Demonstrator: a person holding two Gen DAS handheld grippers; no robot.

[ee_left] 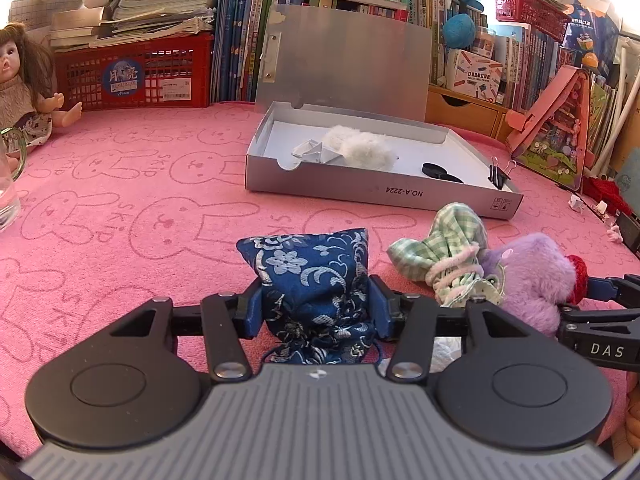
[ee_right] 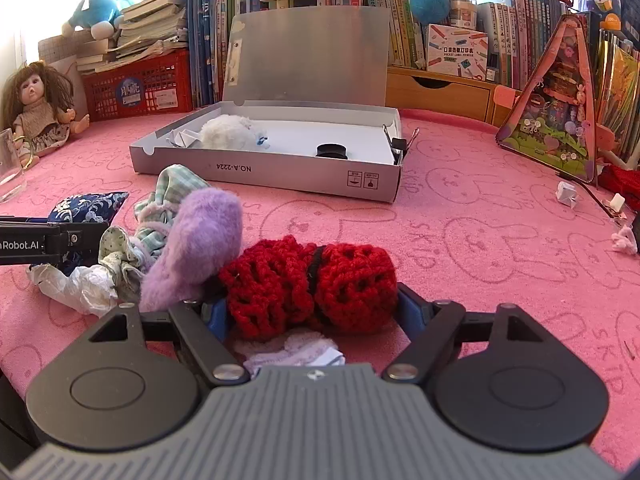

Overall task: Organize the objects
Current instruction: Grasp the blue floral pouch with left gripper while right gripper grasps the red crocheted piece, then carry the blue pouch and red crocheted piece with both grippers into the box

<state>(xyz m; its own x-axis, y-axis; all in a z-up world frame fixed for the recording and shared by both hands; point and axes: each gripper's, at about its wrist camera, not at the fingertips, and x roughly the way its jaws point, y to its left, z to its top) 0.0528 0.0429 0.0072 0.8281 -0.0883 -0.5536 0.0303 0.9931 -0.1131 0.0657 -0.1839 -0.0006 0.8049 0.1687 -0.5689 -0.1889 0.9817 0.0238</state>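
My left gripper [ee_left: 318, 308] is shut on a dark blue floral brocade pouch [ee_left: 312, 268], its blue pads pressing both sides as the pouch rests on the pink bunny cloth [ee_left: 140, 200]. My right gripper [ee_right: 314, 312] is shut on a red crochet pouch [ee_right: 312, 280] with a black band, also low on the cloth. Between them lie a green checked pouch [ee_left: 444, 248], a purple plush [ee_right: 200, 236] and crumpled white paper [ee_right: 76, 284]. Beyond stands an open silver box [ee_right: 280, 172] holding a white fluffy toy [ee_right: 228, 132], folded paper [ee_left: 312, 152], black discs [ee_right: 330, 150] and a binder clip [ee_left: 500, 174].
A doll [ee_left: 20, 84] and a glass mug [ee_left: 8, 184] are at the far left. A red basket [ee_left: 132, 76] under stacked books, upright books and plush toys line the back. A pink triangular toy house [ee_right: 560, 120] and small paper scraps [ee_right: 568, 194] lie at the right.
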